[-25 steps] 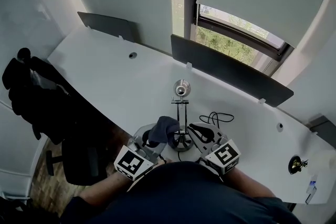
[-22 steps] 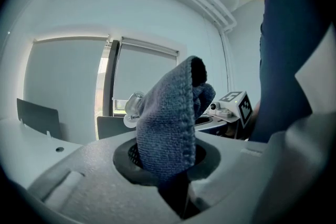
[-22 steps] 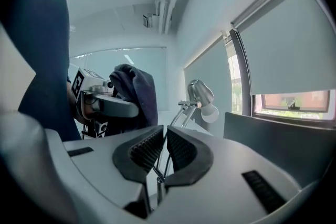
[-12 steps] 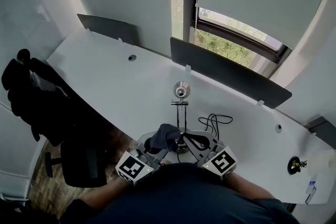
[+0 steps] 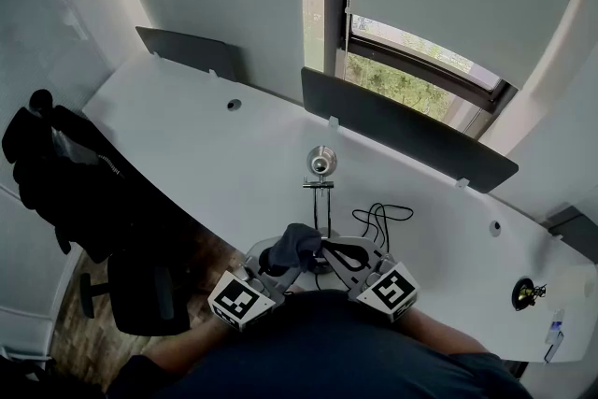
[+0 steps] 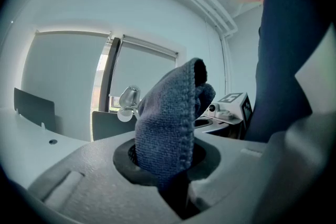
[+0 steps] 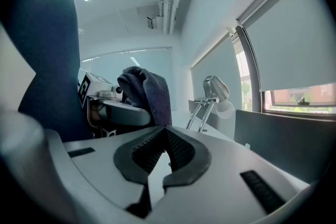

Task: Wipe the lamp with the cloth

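A chrome desk lamp (image 5: 321,163) stands on the white desk (image 5: 187,135), its thin stem running down to a base between my two grippers. My left gripper (image 5: 277,259) is shut on a blue knitted cloth (image 5: 293,241), which stands up out of the jaws (image 6: 170,113) just left of the lamp stem. In the left gripper view the lamp head (image 6: 128,98) shows behind the cloth. My right gripper (image 5: 338,253) sits just right of the stem, its jaws shut tip to tip (image 7: 165,131) with nothing between them. The lamp (image 7: 214,89) stands apart from them, and the cloth (image 7: 147,91) shows to their left.
A black cable (image 5: 378,214) coils on the desk right of the lamp. Dark divider panels (image 5: 404,132) (image 5: 192,47) line the desk's far edge below a window. A black jacket (image 5: 61,168) hangs on a chair at the left. A small brass object (image 5: 527,294) sits far right.
Both grippers have drawn slightly closer together around the lamp's base and a little toward the person. The cloth stayed in the left gripper.
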The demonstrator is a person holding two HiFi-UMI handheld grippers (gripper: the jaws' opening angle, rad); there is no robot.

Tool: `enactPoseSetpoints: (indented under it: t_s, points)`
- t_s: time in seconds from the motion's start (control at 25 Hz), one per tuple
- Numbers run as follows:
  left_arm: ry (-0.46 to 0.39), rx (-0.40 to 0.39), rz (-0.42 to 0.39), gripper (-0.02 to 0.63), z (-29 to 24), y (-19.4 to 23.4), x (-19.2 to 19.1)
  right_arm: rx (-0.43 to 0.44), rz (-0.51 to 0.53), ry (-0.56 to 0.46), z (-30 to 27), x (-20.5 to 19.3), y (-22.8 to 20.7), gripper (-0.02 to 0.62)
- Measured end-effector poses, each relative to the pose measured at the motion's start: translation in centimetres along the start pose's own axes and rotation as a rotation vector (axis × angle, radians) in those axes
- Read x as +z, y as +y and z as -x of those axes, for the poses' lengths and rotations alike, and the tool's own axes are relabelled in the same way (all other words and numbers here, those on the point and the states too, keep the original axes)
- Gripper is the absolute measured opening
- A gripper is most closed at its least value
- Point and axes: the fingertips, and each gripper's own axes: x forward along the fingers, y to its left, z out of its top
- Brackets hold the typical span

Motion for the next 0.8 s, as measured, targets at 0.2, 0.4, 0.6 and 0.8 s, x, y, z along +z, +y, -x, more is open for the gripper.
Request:
enactPoseSetpoints:
  t_s: [0.2, 0.4, 0.6, 0.8]
  points:
    - [0.013, -0.005, -0.009, 0.080, -0.03, -0.10, -0.01, 0.001, -0.004, 0.000, 0.00, -0.10, 0.08, 0.011]
    - [0.011, -0.008, -0.014, 0.080, -0.06, -0.03, -0.09, -0.001, -0.011, 0.000, -0.04, -0.13, 0.04, 0.011]
    - [0.001, -0.004, 0.013, 0.080, -0.06, -0.06, -0.01, -0.001, -0.012, -0.002, -0.04, -0.07, 0.08, 0.011]
    - [0.007, -0.003, -0.002, 0.080, -0.10, 0.03, -0.36, -0.003, -0.014, -0.003, 0.00, -0.24, -0.03, 0.011]
